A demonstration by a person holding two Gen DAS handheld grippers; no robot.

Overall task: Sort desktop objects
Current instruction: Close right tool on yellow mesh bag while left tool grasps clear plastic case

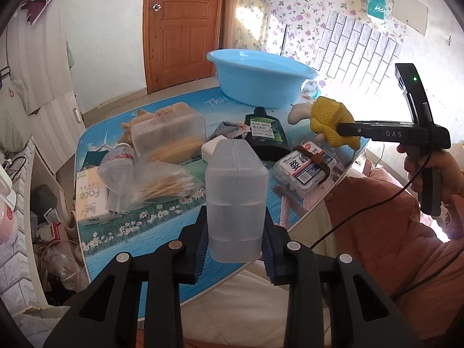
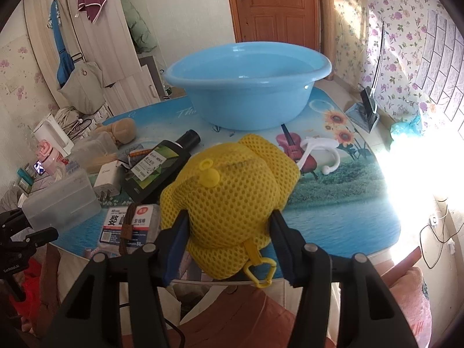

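Observation:
My left gripper (image 1: 235, 240) is shut on a translucent plastic box (image 1: 235, 200) and holds it upright above the table's near edge. The box also shows in the right wrist view (image 2: 58, 203). My right gripper (image 2: 229, 246) is shut on a yellow mesh pouch (image 2: 229, 194) with a yellow clip, held above the table; in the left wrist view the pouch (image 1: 330, 121) hangs at the right. A blue basin (image 2: 246, 87) stands at the table's far side, also in the left wrist view (image 1: 261, 78).
On the table (image 1: 139, 232): a dark bottle (image 2: 156, 171), a floss-pick box (image 1: 307, 168), a white charger (image 2: 107, 179), a clear box with sticks (image 1: 171, 136), a cotton swab bag (image 1: 165, 185), a crushed bottle (image 1: 119, 168), a tissue pack (image 1: 90, 200), a white hook (image 2: 319, 150).

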